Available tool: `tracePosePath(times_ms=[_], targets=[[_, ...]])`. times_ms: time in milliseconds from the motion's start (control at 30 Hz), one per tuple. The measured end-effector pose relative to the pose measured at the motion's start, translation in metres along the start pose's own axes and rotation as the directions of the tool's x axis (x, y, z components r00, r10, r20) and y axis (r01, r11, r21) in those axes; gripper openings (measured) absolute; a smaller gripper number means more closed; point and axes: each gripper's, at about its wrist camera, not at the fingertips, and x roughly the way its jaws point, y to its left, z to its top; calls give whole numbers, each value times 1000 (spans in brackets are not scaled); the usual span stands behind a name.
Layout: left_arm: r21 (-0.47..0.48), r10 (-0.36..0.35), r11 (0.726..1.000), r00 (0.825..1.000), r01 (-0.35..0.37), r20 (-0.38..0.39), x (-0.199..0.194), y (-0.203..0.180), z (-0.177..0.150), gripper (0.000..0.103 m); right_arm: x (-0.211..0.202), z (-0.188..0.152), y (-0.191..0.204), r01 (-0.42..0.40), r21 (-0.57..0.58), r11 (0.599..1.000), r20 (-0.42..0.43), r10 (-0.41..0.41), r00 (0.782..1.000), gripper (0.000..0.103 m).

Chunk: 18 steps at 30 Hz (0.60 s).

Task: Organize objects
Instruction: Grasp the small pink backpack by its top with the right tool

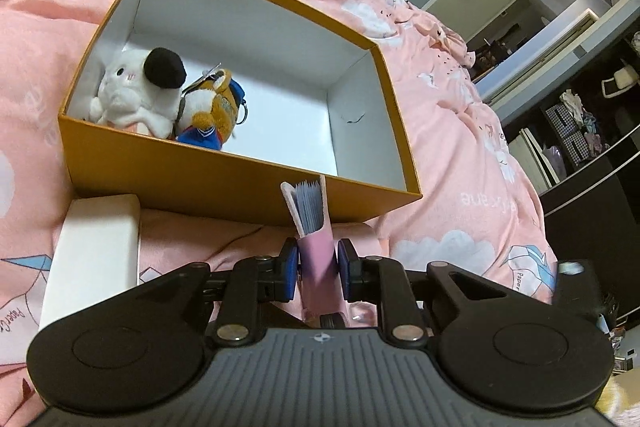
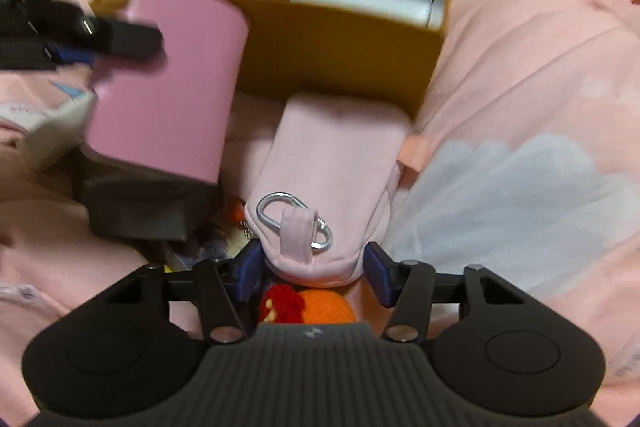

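Currently, the left gripper (image 1: 317, 269) is clenching a pink notebook (image 1: 316, 227), lifted just before the orange box (image 1: 224, 183) on the bed. The right gripper (image 2: 311, 269) is straddling a pink pouch (image 2: 336, 167), pads not visibly pressing. Next: carrying the notebook over the rim beside the plush toys (image 1: 160, 99).

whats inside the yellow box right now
Two plush toys in one corner: a white one and an orange-and-blue one. The box near wall hides whatever lies under them.
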Motion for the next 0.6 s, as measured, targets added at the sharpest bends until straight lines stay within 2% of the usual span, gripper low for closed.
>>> tracePosePath(times_ms=[167, 333, 433, 600], targets=[[18, -15, 1000, 1000, 15, 0, -3, -2, -4, 23, -42, 5, -7, -31, 36, 999, 67, 29, 997, 52], [49, -26, 998, 1000, 27, -9, -5, -5, -9, 23, -63, 15, -14, -99, 103, 990, 60, 93, 994, 51], [48, -26, 998, 1000, 26, -17, -1, -5, -8, 23, -56, 25, -8, -96, 123, 988, 84, 86, 993, 50], [43, -22, 999, 999, 23, -22, 4, -2, -7, 23, -36, 43, -12, -94, 182, 979, 198, 57, 979, 50]])
